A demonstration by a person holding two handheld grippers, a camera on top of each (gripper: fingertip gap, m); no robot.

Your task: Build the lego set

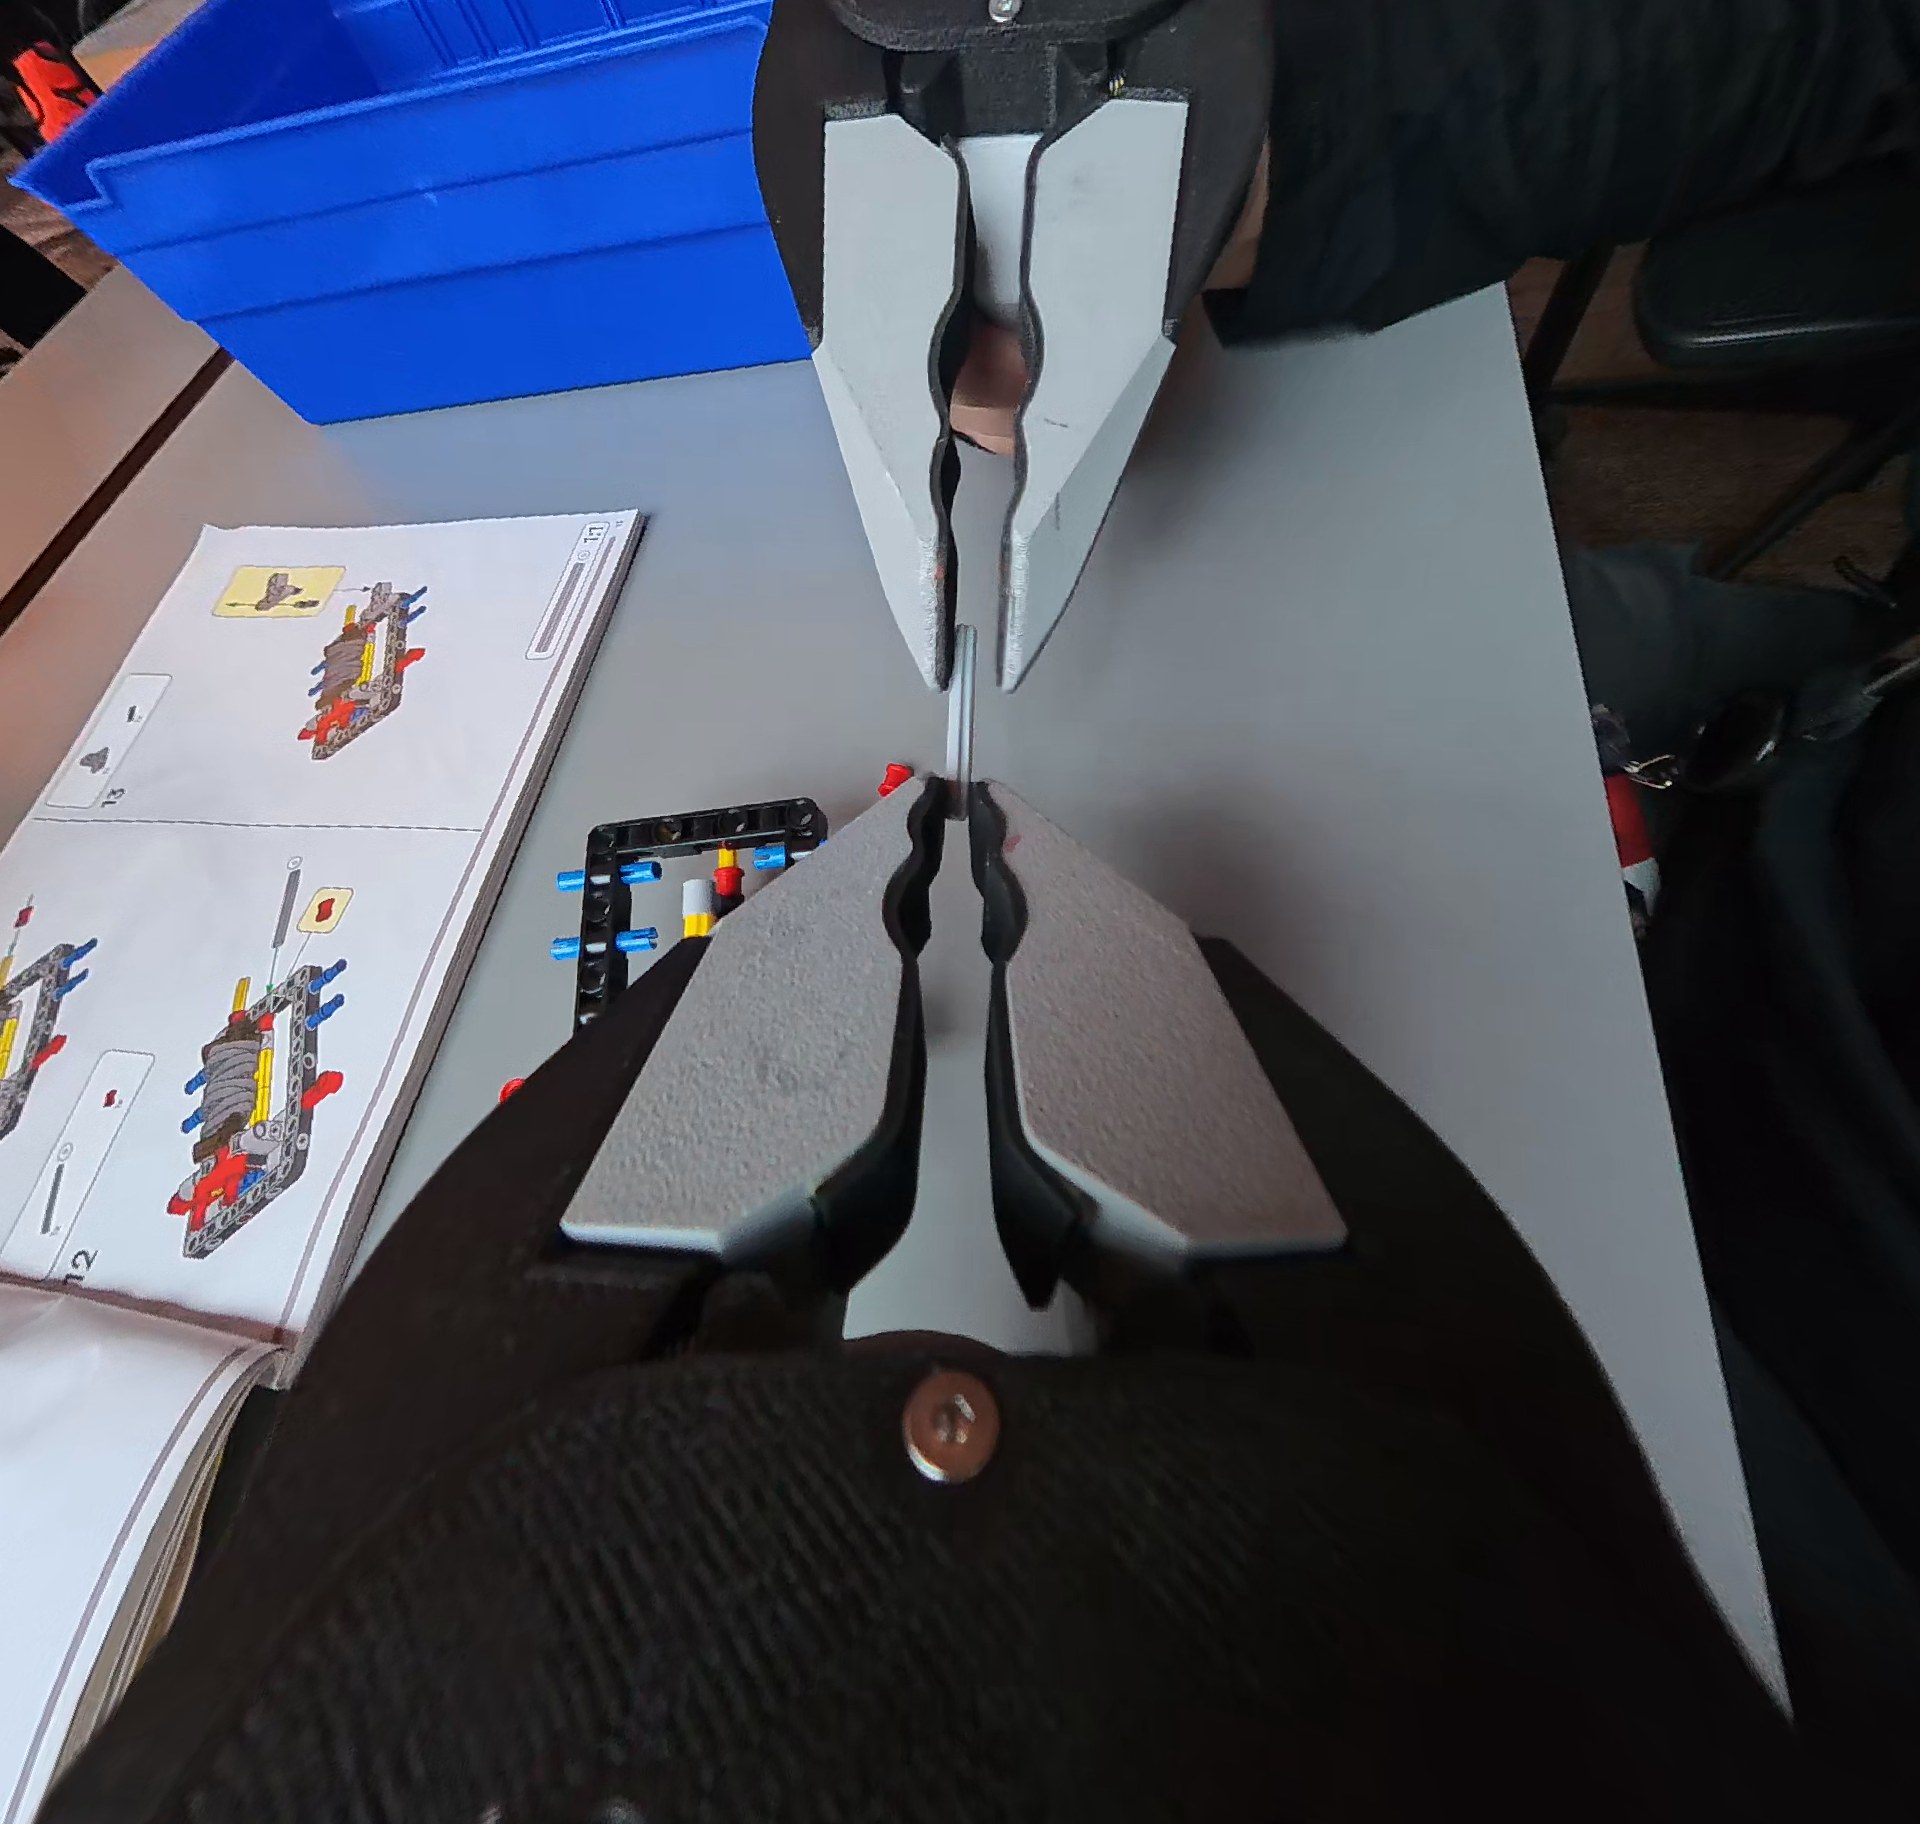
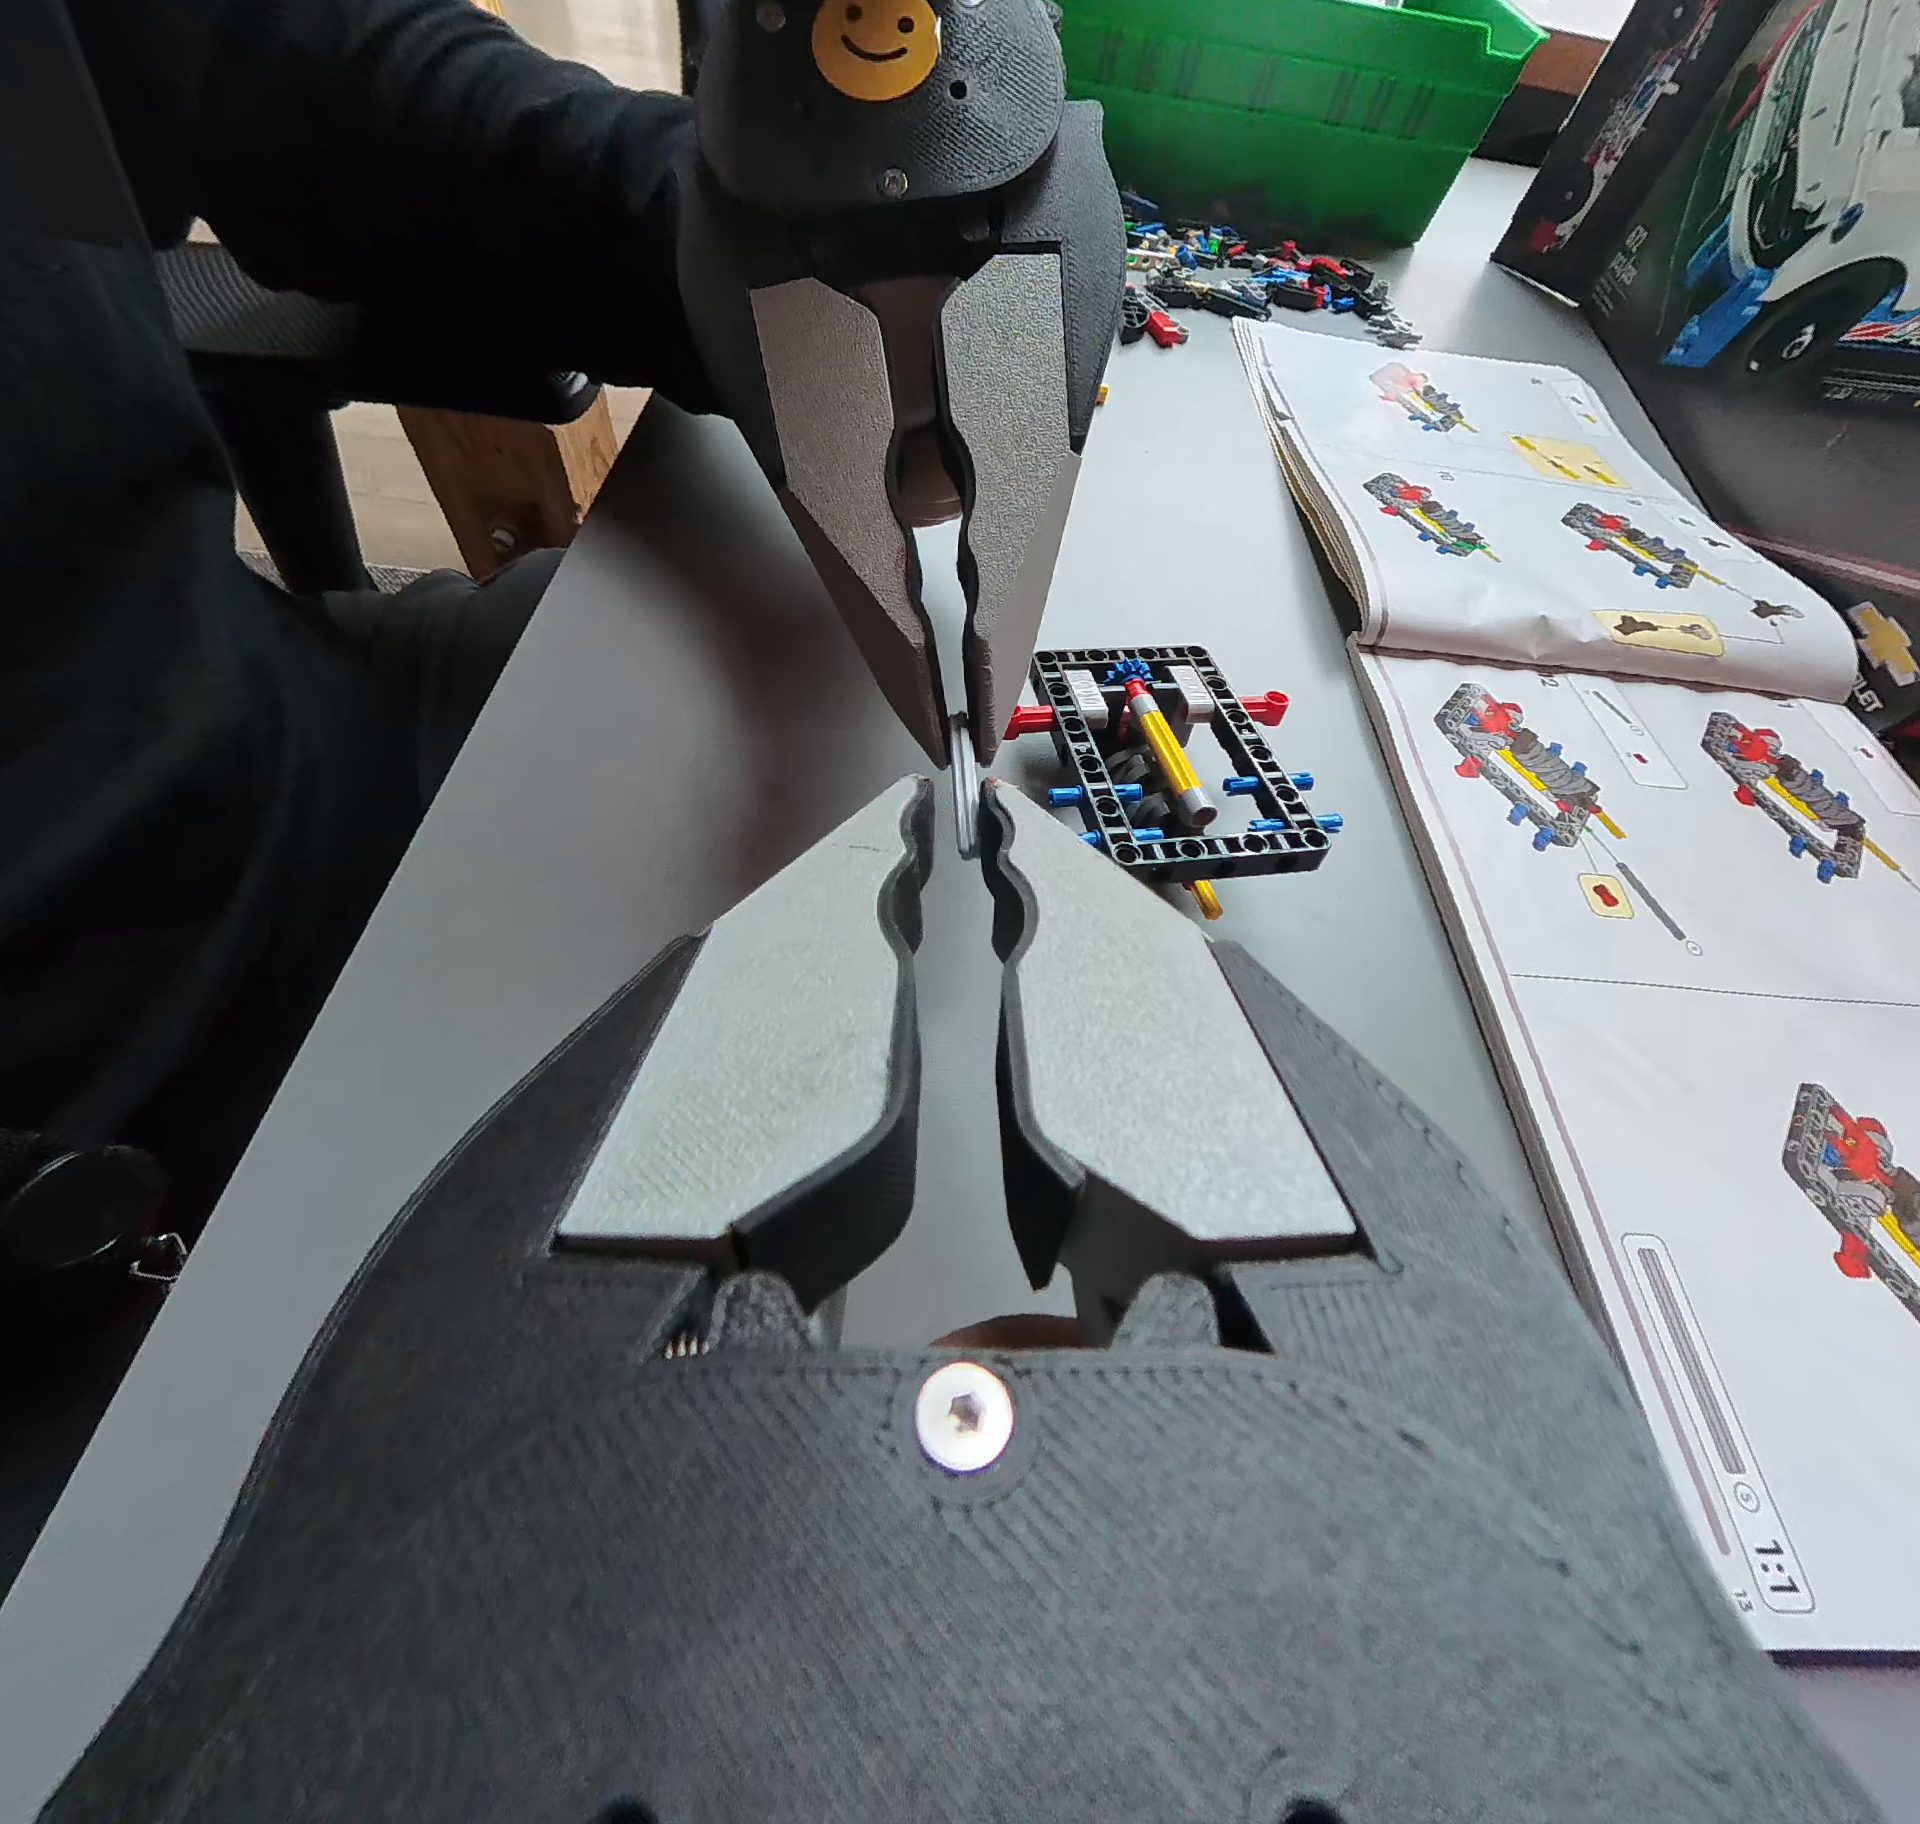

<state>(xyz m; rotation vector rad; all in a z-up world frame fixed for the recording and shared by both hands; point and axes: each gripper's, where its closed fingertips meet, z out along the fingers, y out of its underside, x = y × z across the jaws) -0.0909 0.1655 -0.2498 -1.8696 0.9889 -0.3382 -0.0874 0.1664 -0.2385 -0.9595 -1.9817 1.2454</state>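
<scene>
Open instruction booklet (image 1: 312,839) on the grey desk (image 1: 1299,735), black lego frame (image 1: 665,891) just beside it, left tongs (image 1: 958,800) pinching one end of a grey axle (image 1: 963,709), right tongs (image 1: 977,678) facing, slightly spread around the other end.

The left gripper (image 1: 958,787) covers most of the black frame assembly (image 1: 665,881) in the left wrist view, leaving one corner showing. The thin grey piece (image 1: 962,709) has both ends hidden between gripper tips, so its shape cannot be told. The instruction booklet (image 1: 312,839) is cut off at the left edge. The loose parts (image 2: 1257,278) beside the green bin (image 2: 1278,91) are too small to tell apart.
</scene>
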